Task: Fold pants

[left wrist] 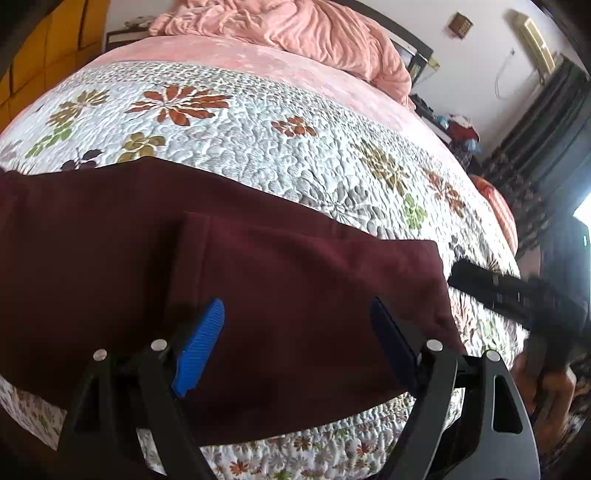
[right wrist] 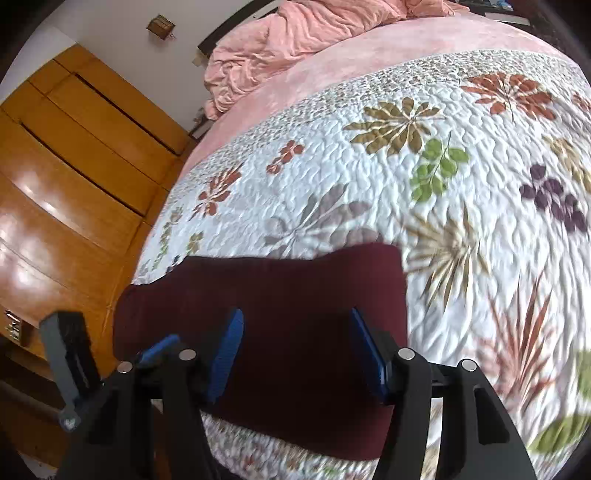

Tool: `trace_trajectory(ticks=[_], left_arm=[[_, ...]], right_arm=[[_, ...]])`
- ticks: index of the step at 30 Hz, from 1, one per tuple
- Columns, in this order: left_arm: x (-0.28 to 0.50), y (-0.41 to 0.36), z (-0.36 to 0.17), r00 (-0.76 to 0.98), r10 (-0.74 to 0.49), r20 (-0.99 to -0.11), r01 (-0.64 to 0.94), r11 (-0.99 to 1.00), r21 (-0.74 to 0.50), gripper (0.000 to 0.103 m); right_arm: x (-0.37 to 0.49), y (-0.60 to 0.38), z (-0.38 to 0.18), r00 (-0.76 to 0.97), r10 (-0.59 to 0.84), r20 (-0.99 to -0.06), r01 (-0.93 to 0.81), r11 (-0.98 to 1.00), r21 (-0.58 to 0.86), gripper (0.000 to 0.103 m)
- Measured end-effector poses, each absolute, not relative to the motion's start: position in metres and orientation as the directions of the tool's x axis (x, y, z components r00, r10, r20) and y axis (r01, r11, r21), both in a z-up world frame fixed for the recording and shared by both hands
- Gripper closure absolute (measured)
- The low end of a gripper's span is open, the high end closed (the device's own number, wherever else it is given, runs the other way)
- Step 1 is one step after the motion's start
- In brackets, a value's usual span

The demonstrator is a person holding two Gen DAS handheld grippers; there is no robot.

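Dark maroon pants (left wrist: 258,277) lie flat on a floral quilt (left wrist: 258,122), near the bed's front edge, with one layer folded over another. My left gripper (left wrist: 295,332) hovers over their right end, open, blue pads wide apart with only cloth below. In the left wrist view the right gripper (left wrist: 517,295) shows as a black bar past the pants' right edge, held by a hand (left wrist: 546,384). In the right wrist view the pants (right wrist: 295,288) run across the lower middle. The right gripper (right wrist: 297,350) is open above them, holding nothing. The left gripper (right wrist: 66,362) appears at the lower left.
A crumpled pink blanket (left wrist: 295,29) is heaped at the head of the bed on a pink sheet. A wooden wardrobe (right wrist: 74,166) stands close along one side. A cluttered bedside stand (left wrist: 454,125) and dark curtains (left wrist: 546,129) are on the other side.
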State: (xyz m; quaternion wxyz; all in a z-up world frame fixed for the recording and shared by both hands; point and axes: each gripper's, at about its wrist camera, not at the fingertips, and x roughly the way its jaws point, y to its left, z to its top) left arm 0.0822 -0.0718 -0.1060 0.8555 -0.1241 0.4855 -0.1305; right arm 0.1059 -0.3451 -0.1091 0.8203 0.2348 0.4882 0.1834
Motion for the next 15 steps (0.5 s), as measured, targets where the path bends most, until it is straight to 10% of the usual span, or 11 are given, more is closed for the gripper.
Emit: trace_trajectory(ticks=[6, 15], left_arm=[[0.082, -0.073, -0.131, 0.463, -0.332, -0.822, 0.122, 0.942, -0.312, 0.022], [0.065, -0.064, -0.112, 0.509, -0.337, -0.792, 0.135, 0.940, -0.314, 0.021]], right_arm=[[0.129, -0.349, -0.155, 0.351, 0.364, -0.863, 0.039, 0.915, 0.402, 0.037], [0.101, -0.357, -0.135, 0.436, 0.341, -0.833, 0.026, 0.920, 0.391, 0.040]])
